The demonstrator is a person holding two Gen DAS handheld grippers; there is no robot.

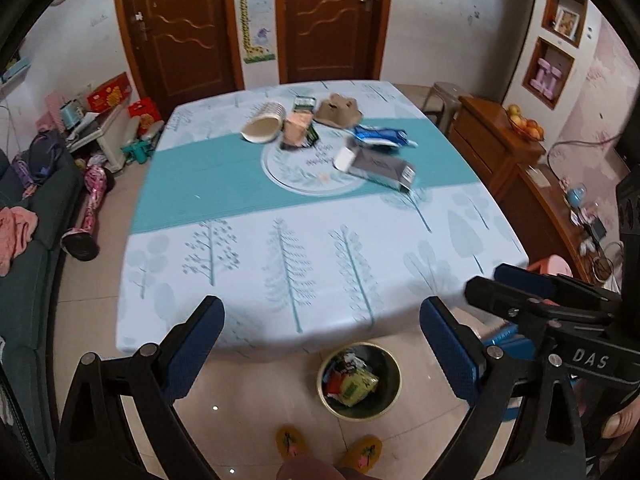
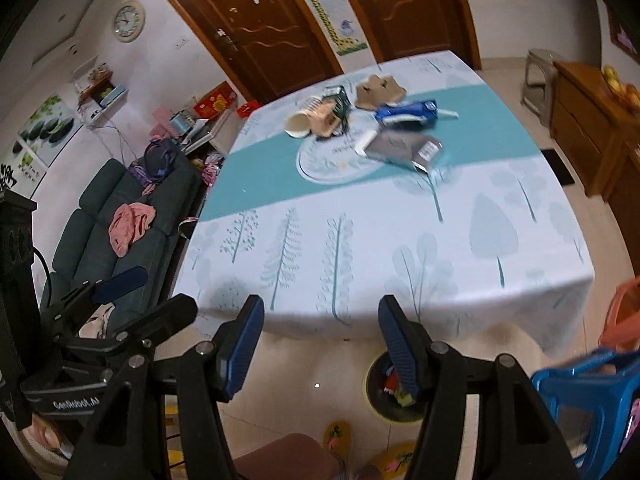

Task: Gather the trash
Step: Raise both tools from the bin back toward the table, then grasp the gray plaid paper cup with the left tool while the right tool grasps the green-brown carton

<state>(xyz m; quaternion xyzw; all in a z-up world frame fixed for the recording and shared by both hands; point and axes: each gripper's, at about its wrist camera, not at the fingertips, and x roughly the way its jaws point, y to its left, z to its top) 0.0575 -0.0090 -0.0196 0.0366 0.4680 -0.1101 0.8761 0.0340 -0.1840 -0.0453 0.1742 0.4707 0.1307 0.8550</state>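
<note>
Two grippers, left (image 1: 322, 344) and right (image 2: 320, 340), jaws spread, empty. Trash (image 1: 320, 136) lies far across table (image 1: 280, 248); risk: overreaching, knocking cup (image 1: 264, 122) off.

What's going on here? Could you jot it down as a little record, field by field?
Job: collecting trash
Left gripper: jaws open, nothing between them
Right gripper: jaws open, nothing between them
Table: paper cup on its side, grey box, blue wrapper, brown cardboard piece
Bin: on the floor by the table's near edge, already holds wrappers
</note>
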